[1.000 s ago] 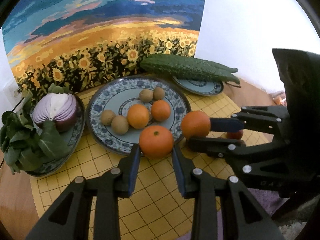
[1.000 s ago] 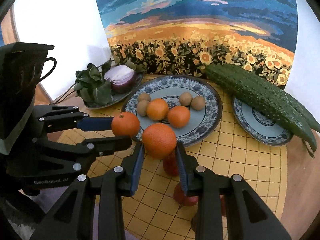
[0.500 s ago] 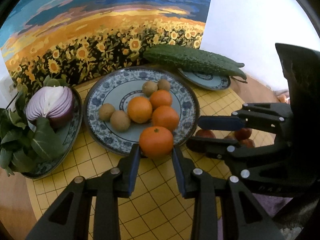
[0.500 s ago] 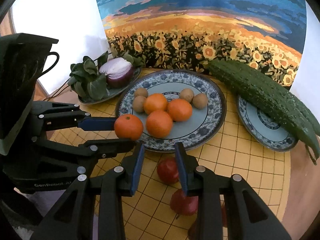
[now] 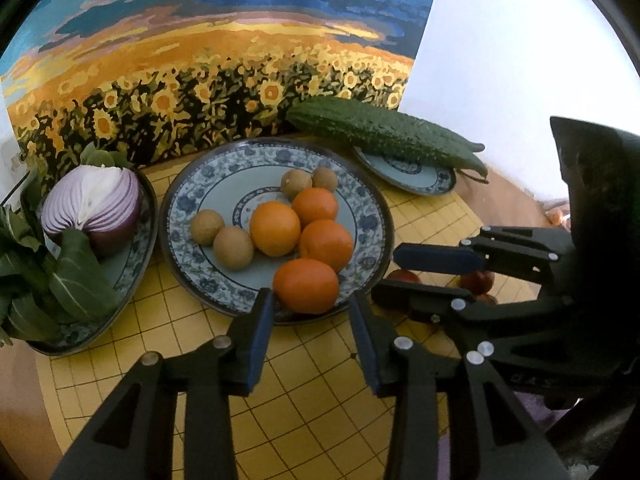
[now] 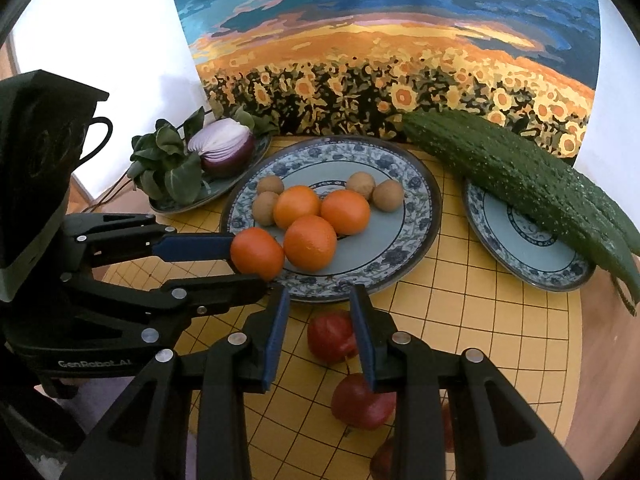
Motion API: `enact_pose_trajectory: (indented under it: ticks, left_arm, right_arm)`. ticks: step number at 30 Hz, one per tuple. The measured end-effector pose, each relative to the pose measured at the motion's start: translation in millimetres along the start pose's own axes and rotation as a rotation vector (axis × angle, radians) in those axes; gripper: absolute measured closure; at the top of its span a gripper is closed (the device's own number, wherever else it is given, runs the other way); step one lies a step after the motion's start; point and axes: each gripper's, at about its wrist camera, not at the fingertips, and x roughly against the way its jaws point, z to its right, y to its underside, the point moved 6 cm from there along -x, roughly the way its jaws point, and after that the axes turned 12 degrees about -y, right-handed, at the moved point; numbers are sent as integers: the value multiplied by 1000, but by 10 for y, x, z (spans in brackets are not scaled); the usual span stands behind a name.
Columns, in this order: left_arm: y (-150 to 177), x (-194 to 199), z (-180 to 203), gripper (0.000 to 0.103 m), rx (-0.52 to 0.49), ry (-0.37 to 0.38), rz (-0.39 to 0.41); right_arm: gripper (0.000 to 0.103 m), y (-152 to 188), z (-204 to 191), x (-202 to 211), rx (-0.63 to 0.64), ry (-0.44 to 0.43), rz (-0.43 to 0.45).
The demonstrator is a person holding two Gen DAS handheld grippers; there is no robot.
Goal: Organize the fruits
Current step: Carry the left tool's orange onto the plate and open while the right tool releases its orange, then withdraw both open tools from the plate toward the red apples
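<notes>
- Yellow gridded mat before a sunflower painting carries three plates.
- Centre plate: four oranges, four kiwis.
- Nearest orange sits at its near rim; left gripper just opened, pads clear of it.
- Right gripper narrow, empty, above red apples.

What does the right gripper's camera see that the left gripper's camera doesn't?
Only the right wrist view: whole red fruits on the yellow mat, and the left gripper side-on, jaws just opening, an orange between them. Only the left wrist view: the right gripper side-on, open, hiding most of those red fruits. Both: the big plate, oranges, brown fruits, onion and green gourds.
</notes>
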Motion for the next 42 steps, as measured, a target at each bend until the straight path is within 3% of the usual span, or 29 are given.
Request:
enact_pose_trajectory:
  ticks: [2,4,6,15,22,26,31,42]
  left_arm:
    - [-2,64,-24,73,22,6,33]
    - [-11,147,-80,74,62,27,76]
    - [-11,136,-116,75,80,29,71]
    - [-100,-31,-111,75,86,-33,80]
    - [-152,-104,-130,75,108,-10,72]
    - [-143,-112,-147,71,125,-11,26]
    - [-141,-21,-91,68,73,-60,37]
    - [-200,288,4,61,-3,-99,77]
  right_arm:
    - [70,4,-2,0,-2,2,1]
    - [70,3,0,3,-5,3,1]
    - [70,6,9,11,-9,5,5]
    - [70,12,-11,-5,-8,-4,1]
    - [70,15,25,-5,-25,0,0]
    - [70,21,20,8,-20,-2,5]
    - [70,-6,3,62,-58,-28,21]
    - [70,-68,-140,387,-7,2,65]
